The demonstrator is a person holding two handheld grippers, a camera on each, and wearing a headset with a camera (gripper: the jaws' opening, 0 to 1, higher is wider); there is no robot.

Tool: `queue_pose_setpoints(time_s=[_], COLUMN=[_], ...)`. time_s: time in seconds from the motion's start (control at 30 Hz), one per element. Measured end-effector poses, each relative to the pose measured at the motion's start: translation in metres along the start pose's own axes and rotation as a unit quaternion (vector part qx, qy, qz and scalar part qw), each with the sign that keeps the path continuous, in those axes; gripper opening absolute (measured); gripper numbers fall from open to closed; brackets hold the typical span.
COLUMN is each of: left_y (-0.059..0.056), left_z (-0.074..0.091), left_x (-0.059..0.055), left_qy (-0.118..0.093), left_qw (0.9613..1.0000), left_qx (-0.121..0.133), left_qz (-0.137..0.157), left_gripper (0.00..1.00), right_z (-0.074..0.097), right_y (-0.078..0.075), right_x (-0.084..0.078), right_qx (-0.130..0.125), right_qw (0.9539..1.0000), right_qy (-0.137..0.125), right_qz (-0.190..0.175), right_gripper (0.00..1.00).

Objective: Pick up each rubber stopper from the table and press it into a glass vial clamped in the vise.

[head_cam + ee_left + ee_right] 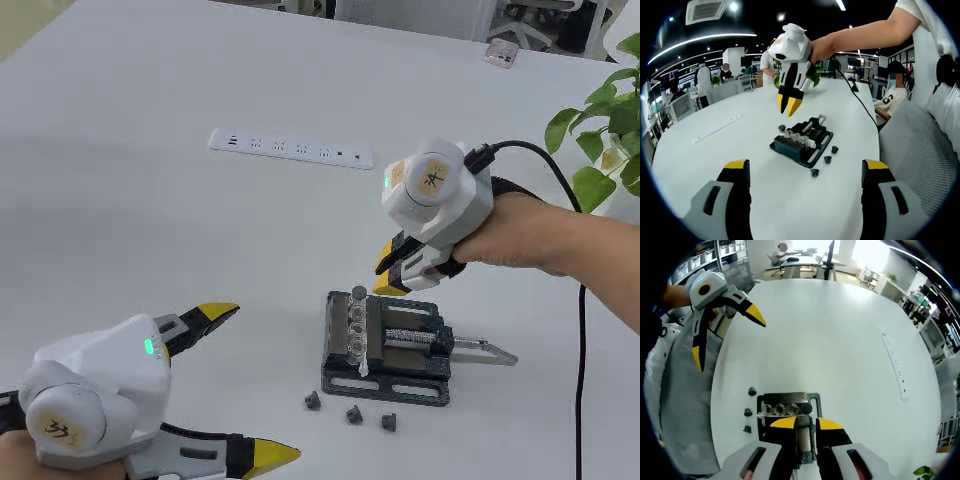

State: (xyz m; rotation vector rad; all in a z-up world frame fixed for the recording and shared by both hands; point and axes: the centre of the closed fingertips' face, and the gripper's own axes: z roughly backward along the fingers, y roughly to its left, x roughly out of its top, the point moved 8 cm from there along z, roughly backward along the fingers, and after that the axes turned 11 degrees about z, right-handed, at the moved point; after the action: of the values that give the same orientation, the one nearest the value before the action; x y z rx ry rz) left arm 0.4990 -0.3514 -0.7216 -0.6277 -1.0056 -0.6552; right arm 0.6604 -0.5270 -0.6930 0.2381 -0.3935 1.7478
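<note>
A black vise stands on the white table and clamps a row of glass vials. The far vial carries a dark stopper. Three loose rubber stoppers lie in front of the vise. My right gripper hovers just above the far end of the vial row, its jaws a narrow gap apart and empty. Wide open and empty, my left gripper sits near the table's front left, apart from the vise.
A white power strip lies further back on the table. A green plant stands at the right edge, and a black cable runs down the right side. The vise handle sticks out rightward.
</note>
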Motion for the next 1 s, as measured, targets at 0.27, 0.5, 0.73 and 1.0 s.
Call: queue_pose_setpoints(time_s=[0.27,0.5,0.73,1.0], left_y=[-0.004,-0.009,-0.014,-0.017], left_z=[0.001,0.000,0.001,0.000], left_x=[0.003,0.007,0.009,0.010], left_qy=[0.003,0.006,0.011,0.012], left_qw=[1.0000,0.9998,0.9995,0.9993], left_qx=[-0.004,-0.010,-0.016,-0.021], left_qz=[-0.008,-0.017,-0.025,-0.030], left_gripper=[0.91,0.91,0.91,0.91], right_z=[0.015,0.032,0.048,0.059], right_y=[0.012,0.029,0.045,0.070], right_x=[-0.007,-0.015,-0.028,-0.050], right_qx=[-0.024,-0.048,-0.077,-0.097], right_qw=[0.9991,0.9967,0.9906,0.9838], right_qy=[-0.031,-0.053,-0.090,-0.110], right_qz=[-0.020,-0.038,-0.068,-0.103], right_gripper=[0.13,0.16,0.20,0.24])
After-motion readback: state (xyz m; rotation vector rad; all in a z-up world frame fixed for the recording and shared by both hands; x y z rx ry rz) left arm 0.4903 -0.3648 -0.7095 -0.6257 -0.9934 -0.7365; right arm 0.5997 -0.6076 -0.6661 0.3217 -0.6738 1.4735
